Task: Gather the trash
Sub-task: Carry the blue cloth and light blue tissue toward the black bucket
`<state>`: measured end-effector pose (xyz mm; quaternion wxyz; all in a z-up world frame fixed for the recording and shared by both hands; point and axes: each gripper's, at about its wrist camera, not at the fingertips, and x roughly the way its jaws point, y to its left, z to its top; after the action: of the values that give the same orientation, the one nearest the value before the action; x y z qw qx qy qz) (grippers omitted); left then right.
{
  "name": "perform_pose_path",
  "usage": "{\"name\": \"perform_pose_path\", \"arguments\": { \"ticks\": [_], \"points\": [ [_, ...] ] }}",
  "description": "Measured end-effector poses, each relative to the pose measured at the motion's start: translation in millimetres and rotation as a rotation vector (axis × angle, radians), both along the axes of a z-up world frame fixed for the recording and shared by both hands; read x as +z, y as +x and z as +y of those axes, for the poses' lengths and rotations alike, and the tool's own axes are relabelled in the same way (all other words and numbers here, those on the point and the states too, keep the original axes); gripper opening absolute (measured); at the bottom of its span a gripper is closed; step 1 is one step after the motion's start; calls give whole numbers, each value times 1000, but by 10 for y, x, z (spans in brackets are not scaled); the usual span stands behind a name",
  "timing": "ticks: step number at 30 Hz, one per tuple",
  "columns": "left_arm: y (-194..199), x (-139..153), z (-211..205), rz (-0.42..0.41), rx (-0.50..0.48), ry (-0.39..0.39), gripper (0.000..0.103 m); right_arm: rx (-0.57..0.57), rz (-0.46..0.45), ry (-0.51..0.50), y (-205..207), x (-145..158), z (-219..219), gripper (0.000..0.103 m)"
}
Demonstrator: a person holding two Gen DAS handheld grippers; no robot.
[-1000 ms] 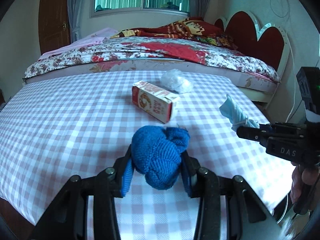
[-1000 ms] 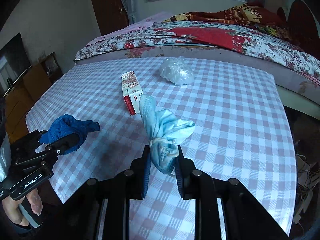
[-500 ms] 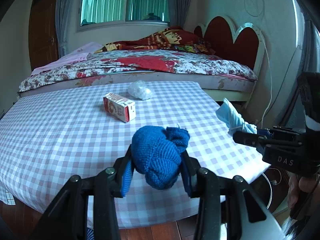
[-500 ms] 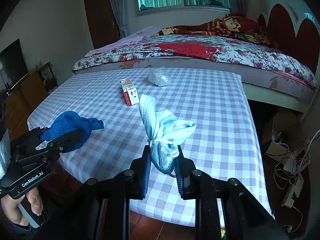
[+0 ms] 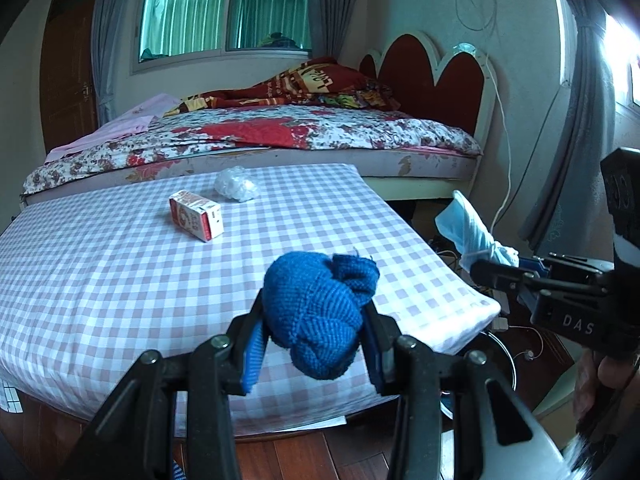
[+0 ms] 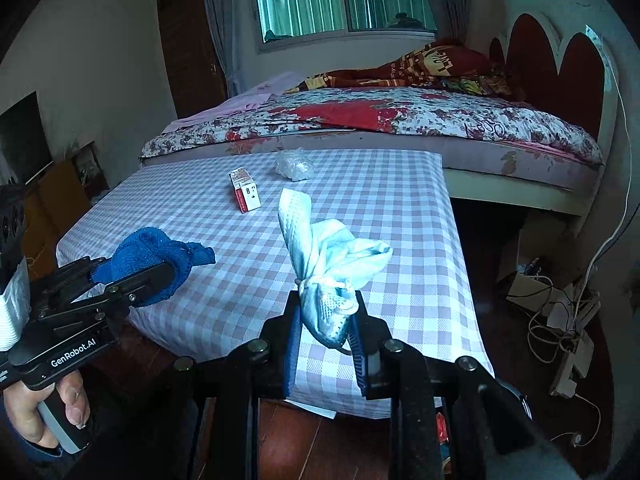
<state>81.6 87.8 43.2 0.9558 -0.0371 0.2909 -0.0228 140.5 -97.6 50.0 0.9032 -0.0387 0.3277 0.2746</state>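
Both pulled back from table [image 5: 120, 280]; left hand-held gripper [image 5: 316, 344] "GenRobot.AI" clamps blue knit [image 5: 316, 312], right hand-held gripper [image 6: 326, 336] "DAS" clamps pale cloth [image 6: 324, 264]

Left gripper [image 5: 316, 344] and right gripper [image 6: 326, 334] angled downward, side by side, jaws clamped on cloth bundles.

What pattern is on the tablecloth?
The tablecloth has a pink-and-white check, clearest in the left wrist view.

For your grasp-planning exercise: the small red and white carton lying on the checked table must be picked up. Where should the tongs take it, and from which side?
Grip the carton across its two long side faces, near mid-length, coming from above. It lies flat on the table with clear cloth around it.
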Motion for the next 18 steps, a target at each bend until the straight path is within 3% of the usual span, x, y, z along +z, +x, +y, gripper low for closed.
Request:
{"name": "perform_pose_path", "arguments": {
  "ticks": [18],
  "points": [
    [-30,-61,-824,8,-160,24,42,-107,-38,6,-311,-105,-683,24]
  ]
}}
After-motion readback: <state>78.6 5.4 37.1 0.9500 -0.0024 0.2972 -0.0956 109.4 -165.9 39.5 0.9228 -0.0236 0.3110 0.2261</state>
